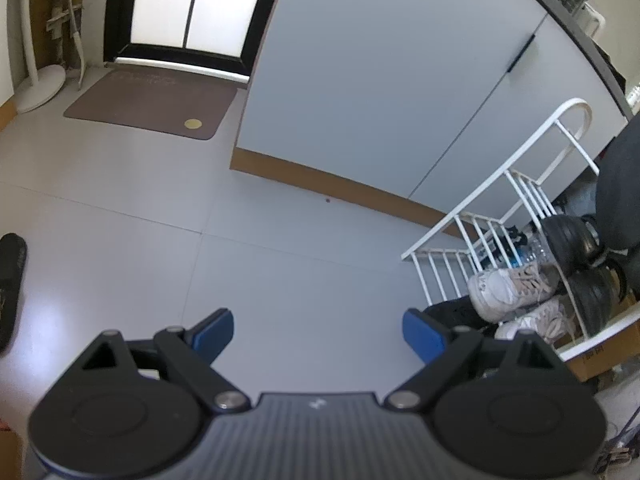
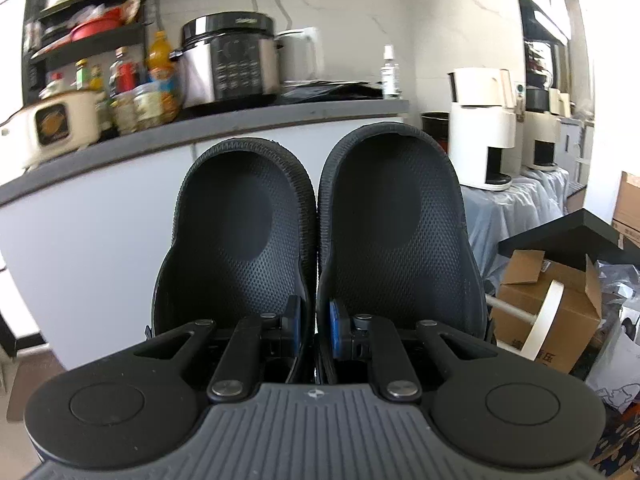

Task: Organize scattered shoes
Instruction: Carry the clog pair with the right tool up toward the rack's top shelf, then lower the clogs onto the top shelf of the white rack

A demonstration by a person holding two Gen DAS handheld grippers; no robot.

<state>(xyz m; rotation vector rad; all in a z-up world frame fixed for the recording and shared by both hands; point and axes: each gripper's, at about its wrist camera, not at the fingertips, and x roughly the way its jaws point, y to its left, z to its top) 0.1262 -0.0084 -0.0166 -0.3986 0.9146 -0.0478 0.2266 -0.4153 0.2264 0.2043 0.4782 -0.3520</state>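
Right gripper pinches a pair of black clogs mid-frame, carrying them. Left gripper hangs released. Next, likely: set them on the white rack, right.

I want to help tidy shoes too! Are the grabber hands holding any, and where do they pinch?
The right gripper pinches a pair of black slippers together by their touching inner side walls, near the heels. The left gripper is open and holds nothing.
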